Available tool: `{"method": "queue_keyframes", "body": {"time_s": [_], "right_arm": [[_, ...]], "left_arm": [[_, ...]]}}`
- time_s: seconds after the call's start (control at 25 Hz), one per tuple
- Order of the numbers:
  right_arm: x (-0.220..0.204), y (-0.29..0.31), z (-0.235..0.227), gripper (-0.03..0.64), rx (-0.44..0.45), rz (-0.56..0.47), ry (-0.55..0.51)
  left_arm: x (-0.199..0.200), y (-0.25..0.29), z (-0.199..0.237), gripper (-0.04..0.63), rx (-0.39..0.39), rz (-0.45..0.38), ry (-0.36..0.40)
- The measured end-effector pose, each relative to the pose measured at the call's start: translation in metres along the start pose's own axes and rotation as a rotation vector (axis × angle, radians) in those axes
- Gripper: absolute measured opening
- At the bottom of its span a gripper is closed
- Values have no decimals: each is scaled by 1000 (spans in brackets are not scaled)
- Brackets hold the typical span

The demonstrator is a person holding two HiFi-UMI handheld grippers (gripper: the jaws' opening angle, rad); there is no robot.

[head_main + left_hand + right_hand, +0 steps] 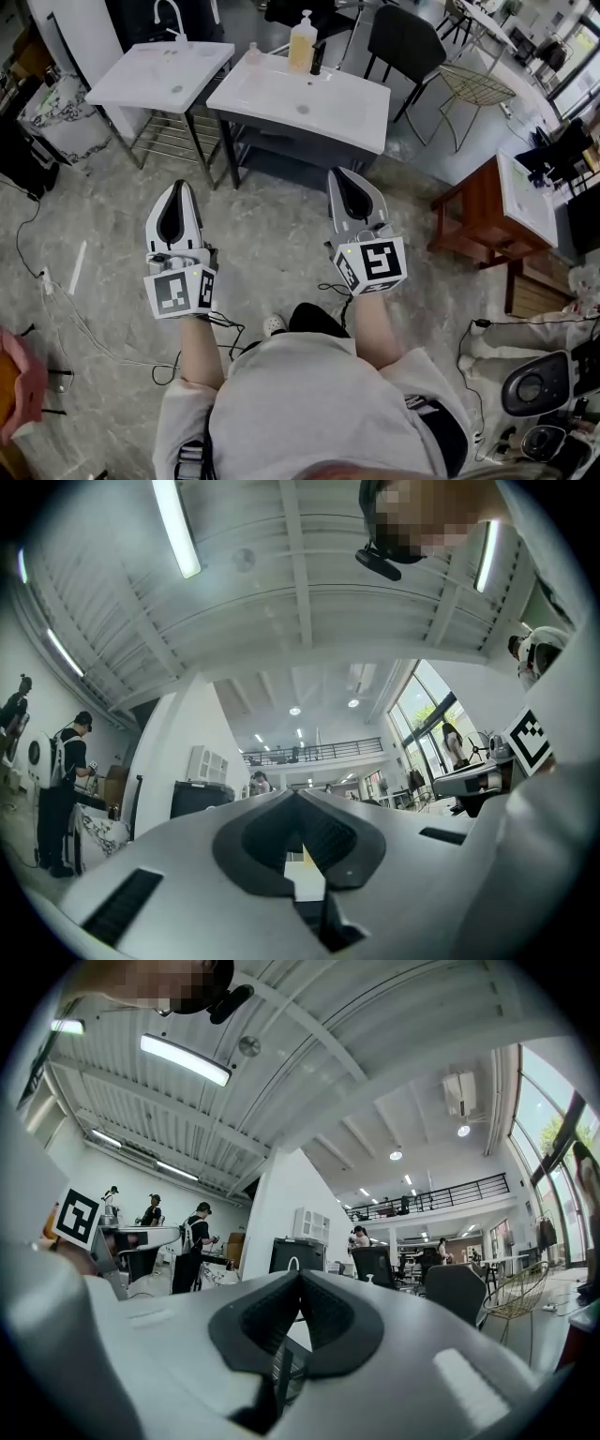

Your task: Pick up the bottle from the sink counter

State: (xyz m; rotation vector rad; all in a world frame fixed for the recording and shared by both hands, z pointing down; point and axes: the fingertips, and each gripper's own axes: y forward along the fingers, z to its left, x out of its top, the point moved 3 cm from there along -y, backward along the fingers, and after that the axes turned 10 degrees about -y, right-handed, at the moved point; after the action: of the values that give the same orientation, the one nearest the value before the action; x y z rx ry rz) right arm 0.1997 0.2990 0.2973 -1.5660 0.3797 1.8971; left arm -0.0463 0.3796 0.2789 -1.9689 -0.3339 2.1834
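Observation:
A pale yellow pump bottle (302, 42) stands upright at the back edge of the white sink counter (347, 112), next to a dark tap. Both grippers are held over the floor in front of that counter, well short of it and pointing toward it. My left gripper (178, 185) is shut with nothing in it, its jaw tips meeting (295, 792). My right gripper (343, 172) is also shut and empty (300, 1274), nearest the counter's front edge. Neither gripper view shows the bottle clearly.
A second white sink counter (141, 89) with a curved tap stands to the left. A black chair (405, 42) and a wire chair (476, 86) are behind on the right, a red-brown wooden table (478, 220) at right. Cables (66, 309) trail over the floor.

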Motion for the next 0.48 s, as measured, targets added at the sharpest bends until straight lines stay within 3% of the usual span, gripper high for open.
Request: {"method": "queue_keyframes", "body": {"time_s": [0.16,0.48], "right_arm": [[-5,6,2,11,-2,11,1],[-20,47,-12,11,1,-2,8]], "left_arm": [[-7,5,4,8,-13,-2,-33],[-20,38,19,8,-4,-3,4]]}}
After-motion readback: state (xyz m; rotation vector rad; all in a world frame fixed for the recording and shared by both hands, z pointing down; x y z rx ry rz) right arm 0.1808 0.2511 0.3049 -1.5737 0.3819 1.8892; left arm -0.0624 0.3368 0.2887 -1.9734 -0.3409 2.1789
